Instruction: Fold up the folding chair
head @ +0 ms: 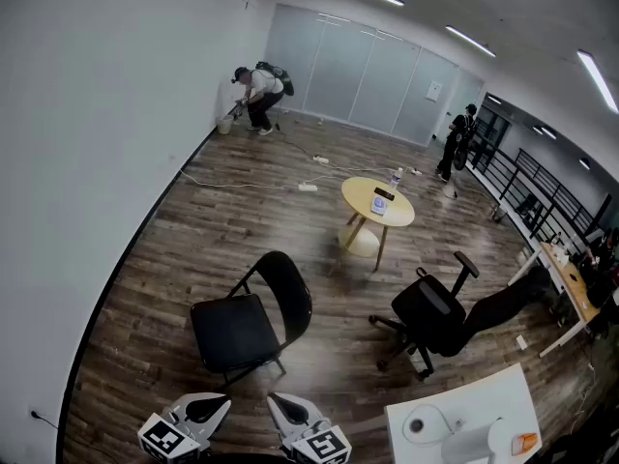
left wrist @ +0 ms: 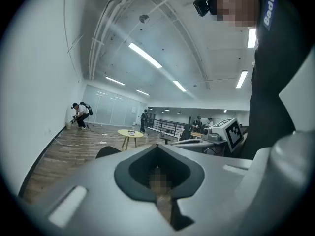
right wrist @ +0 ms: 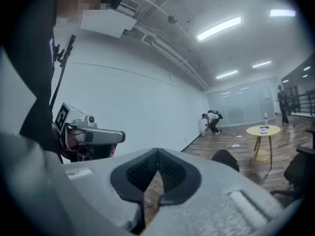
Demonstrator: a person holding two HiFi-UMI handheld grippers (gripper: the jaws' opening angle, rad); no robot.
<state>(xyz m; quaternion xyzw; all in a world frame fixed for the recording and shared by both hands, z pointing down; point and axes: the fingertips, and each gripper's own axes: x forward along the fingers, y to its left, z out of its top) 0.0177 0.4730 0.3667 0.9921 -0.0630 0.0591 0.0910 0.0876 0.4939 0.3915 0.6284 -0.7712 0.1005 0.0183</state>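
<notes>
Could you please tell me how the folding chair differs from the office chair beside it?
The folding chair stands on thin tube legs; the office chair sits on a star base. The folding chair has no armrests; the office chair has them. Both are black and stand on the wood floor.

The wood floor bears 1 open folding chair, 1 office chair, 1 round table and seemingly cables.

A black office chair sits ahead-right of the right gripper, a round yellow table beyond, a person crouching far off.
</notes>
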